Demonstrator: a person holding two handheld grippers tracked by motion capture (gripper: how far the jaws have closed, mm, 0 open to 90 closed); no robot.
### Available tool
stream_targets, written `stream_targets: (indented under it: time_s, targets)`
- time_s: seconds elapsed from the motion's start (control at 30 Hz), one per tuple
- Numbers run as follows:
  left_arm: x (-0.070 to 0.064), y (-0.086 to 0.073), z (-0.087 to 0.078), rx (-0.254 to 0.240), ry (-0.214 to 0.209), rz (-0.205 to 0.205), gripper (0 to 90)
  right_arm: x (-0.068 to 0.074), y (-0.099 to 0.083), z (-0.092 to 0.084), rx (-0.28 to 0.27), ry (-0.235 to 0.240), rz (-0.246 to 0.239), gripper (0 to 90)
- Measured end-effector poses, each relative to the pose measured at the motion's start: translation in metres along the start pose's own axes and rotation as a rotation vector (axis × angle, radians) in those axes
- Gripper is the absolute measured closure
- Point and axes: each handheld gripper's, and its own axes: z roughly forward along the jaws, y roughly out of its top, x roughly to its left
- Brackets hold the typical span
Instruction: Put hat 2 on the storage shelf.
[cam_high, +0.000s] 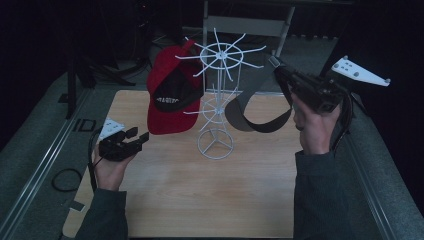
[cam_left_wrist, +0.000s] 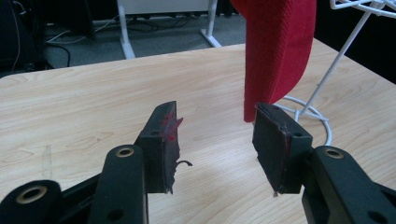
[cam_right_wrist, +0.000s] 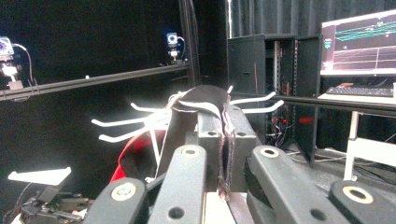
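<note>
Grey cap (cam_high: 252, 112) hangs from the right tongs (cam_high: 276, 66), just right of the white rack's (cam_high: 218, 55) top prongs.
Right tongs grip its edge; left tongs (cam_high: 137, 136) gape empty, low by the red cap (cam_high: 172, 92).

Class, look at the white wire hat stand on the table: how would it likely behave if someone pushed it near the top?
The white wire hat stand is tall and thin on a small ring base, so it would probably tip rather than slide. The red cap hanging on one side likely makes it lean that way. Its thin wire arms suggest it is light and easily shifted.
</note>
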Motion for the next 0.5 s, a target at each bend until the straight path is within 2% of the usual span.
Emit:
stream_targets:
  time_s: [0.5]
  targets:
    - [-0.002, 0.001, 0.0, -0.002, -0.005, 0.002, 51.2, -0.005, 0.0, 0.016, 0.028, -0.007, 0.01, 87.5]
